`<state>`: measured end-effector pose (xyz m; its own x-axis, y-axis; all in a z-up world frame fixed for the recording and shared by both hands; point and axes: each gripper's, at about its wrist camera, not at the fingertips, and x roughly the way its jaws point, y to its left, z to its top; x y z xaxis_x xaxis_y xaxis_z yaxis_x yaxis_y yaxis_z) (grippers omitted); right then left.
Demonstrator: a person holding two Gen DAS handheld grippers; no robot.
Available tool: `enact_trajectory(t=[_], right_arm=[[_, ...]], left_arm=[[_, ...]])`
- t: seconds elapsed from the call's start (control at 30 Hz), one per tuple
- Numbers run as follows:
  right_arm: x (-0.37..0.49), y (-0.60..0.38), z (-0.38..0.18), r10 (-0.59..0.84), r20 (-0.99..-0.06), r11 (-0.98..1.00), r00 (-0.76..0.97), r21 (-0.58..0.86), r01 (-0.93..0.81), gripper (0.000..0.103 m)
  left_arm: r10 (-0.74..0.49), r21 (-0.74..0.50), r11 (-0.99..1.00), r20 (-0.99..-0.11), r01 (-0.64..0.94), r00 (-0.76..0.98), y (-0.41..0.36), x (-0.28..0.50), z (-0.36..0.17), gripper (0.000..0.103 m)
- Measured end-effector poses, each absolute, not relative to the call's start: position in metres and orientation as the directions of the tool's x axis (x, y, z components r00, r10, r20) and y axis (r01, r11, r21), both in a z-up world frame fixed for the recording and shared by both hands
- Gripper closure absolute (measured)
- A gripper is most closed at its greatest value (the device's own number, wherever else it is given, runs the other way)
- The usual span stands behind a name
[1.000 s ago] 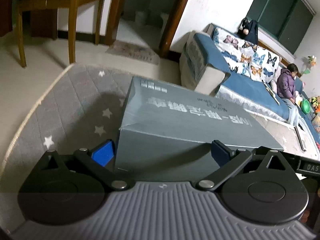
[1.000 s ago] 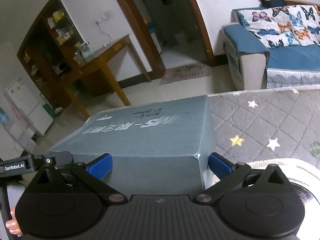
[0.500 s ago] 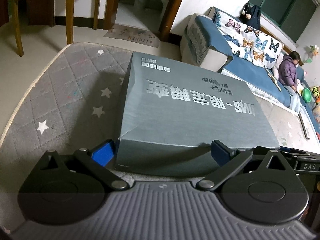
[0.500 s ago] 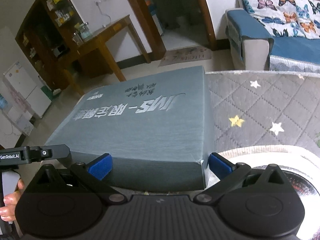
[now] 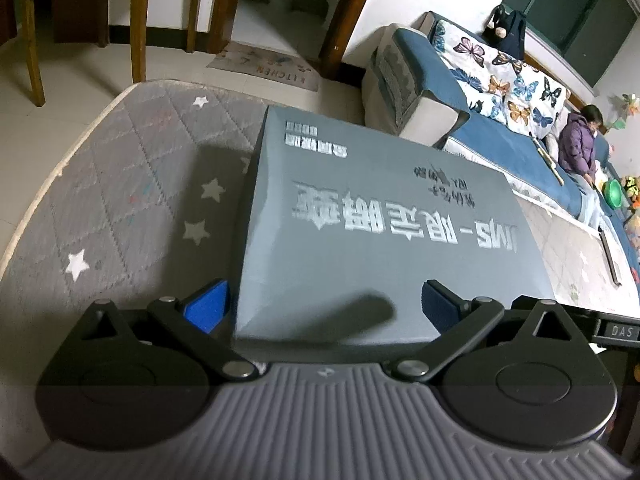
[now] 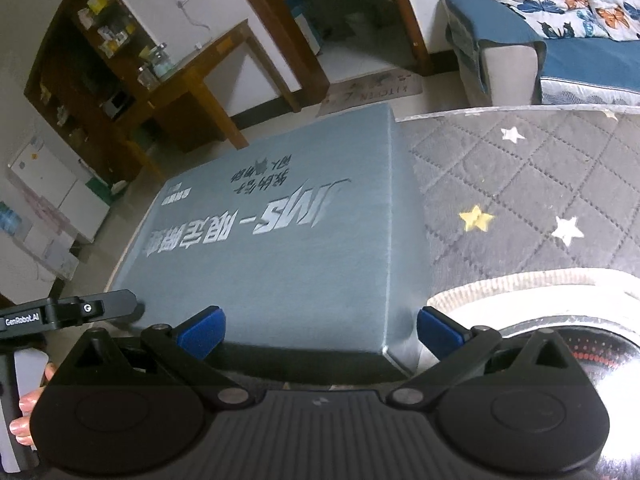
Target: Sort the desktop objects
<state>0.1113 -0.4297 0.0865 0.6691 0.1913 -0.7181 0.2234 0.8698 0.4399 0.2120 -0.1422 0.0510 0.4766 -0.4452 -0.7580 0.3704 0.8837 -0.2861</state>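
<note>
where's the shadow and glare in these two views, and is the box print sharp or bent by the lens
Left wrist view: a soft dark shadow lies on the near end of the grey box, print sharp, edges bowed by the fisheye. Right wrist view: the same box is evenly lit with legible print, the quilted mat curves, and a shiny round object catches glare.

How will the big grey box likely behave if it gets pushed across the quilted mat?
The grey box looks like rigid cardboard with crisp edges, so it probably stays stiff. Broad, flat and low, it seems unlikely to tip or roll. The quilted mat looks soft, so it may drag rather than glide.
</note>
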Motion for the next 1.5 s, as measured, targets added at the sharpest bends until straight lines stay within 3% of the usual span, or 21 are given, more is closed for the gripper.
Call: enact_trajectory(t=[0.87,1.5], right_arm=[[0.133,-0.442,0.072,0.204,-0.692,0.841,0.693,0.486,0.238,0.000],[0.102,-0.432,0.129,0.178,-0.622,0.850,0.762,0.487,0.199,0.000]], left_arm=[[-0.480,-0.368,0.874,-0.754,0.317,0.448,-0.139,0.234,0.030,0.001],[-0.501,-0.356,0.863,-0.690,0.359,0.523,-0.133,0.193,0.093,0.001]])
